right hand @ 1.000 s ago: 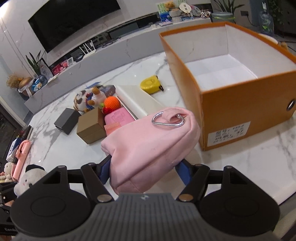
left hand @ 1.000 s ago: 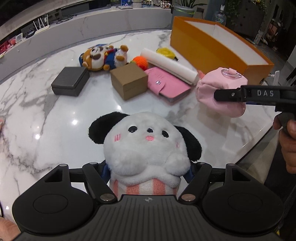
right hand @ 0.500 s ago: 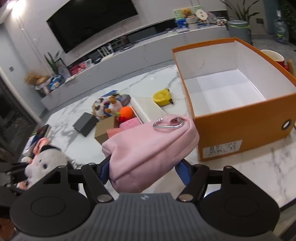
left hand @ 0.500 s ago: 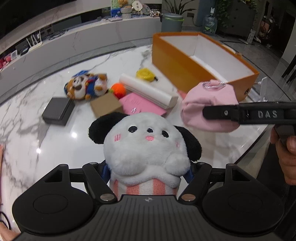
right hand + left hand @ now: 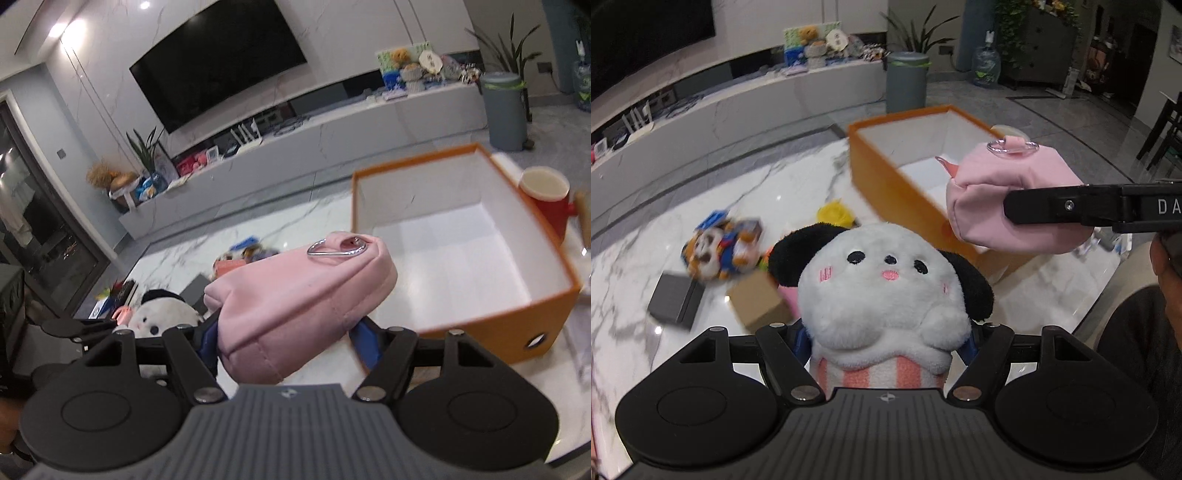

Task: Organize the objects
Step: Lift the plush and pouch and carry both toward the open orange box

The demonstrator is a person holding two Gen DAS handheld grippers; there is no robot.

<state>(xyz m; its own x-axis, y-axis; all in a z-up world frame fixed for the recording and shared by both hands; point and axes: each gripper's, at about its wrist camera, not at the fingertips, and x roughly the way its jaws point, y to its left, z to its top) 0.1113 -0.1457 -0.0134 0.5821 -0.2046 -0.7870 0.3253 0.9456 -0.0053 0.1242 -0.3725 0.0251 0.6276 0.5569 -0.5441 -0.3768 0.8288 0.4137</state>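
Observation:
My left gripper (image 5: 884,341) is shut on a white plush dog (image 5: 886,295) with black ears and a pink-striped body, held above the marble table (image 5: 701,221). My right gripper (image 5: 286,338) is shut on a pink fabric pouch (image 5: 295,299) with a metal ring on top. In the left wrist view the pink pouch (image 5: 1004,199) hangs in front of the open orange box (image 5: 886,177), clamped by a black finger (image 5: 1063,208). The orange box (image 5: 546,314) has a bare white floor. The plush dog (image 5: 162,317) shows at lower left in the right wrist view.
On the table lie a brown-and-blue plush toy (image 5: 720,247), a dark grey box (image 5: 674,299), a small cardboard box (image 5: 759,301) and a yellow tape measure (image 5: 836,214). A red cup (image 5: 546,199) stands behind the orange box. A person's hand (image 5: 1167,258) is at right.
Both grippers have risen with their loads and shifted toward the orange box. The pouch now hangs at the box's near rim, and the table items have dropped lower and further left in view.

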